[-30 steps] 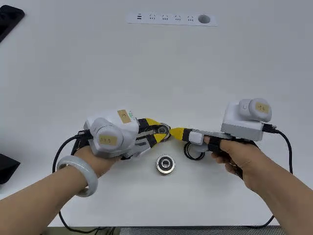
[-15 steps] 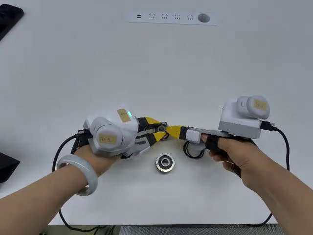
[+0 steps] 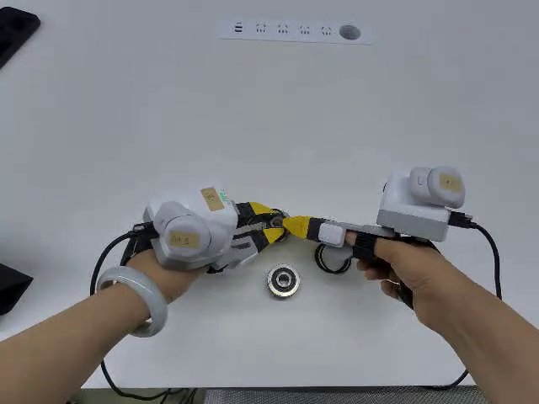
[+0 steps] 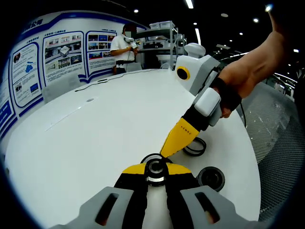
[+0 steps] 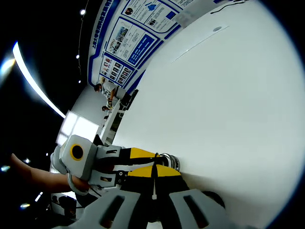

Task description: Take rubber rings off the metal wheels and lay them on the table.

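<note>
Right gripper [image 3: 295, 225], fingers pressed together, had nosed in against the wheel [image 4: 155, 169] clenched by left gripper [image 3: 274, 224]; peeling could likely start.

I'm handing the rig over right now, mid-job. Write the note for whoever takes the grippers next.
Left gripper: jaws shut on a metal wheel, held just above the table. A black ring shows at its rim.
Right gripper: jaws look shut, tips at that ring. I cannot tell whether they pinch it.
Loose rubber rings lie on the table under the right gripper. A second wheel lies beside them.
Done: the loose rings are off.
Left: strip the held wheel and lay its ring down, then check the second wheel, whose rim looks dark.
</note>
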